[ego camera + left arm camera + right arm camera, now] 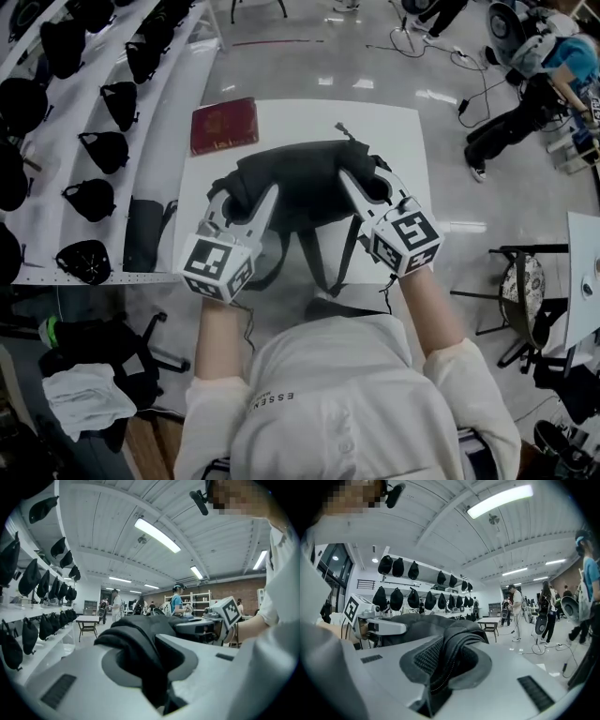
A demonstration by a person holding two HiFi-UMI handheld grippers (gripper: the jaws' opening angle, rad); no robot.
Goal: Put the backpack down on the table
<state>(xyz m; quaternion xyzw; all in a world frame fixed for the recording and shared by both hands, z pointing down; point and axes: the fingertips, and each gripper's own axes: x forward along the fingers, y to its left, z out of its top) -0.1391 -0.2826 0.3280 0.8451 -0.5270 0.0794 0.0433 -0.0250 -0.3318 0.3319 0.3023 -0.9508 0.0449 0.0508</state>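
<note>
A black backpack [300, 187] hangs between my two grippers over the white table [398, 131], its straps dangling past the near edge. In the head view my left gripper [246, 192] is shut on the bag's left side and my right gripper [367, 180] is shut on its right side. Dark fabric [140, 644] is bunched between the jaws in the left gripper view, where the right gripper [206, 625] also shows. Folded fabric and mesh [450, 653] fill the jaws in the right gripper view. Whether the bag's bottom touches the tabletop I cannot tell.
A red book [224, 125] lies on the table's far left corner. White shelves [56, 234] with several black bags run along the left. A stool [525, 281] and another white table [586, 272] stand to the right. People and cables occupy the floor beyond.
</note>
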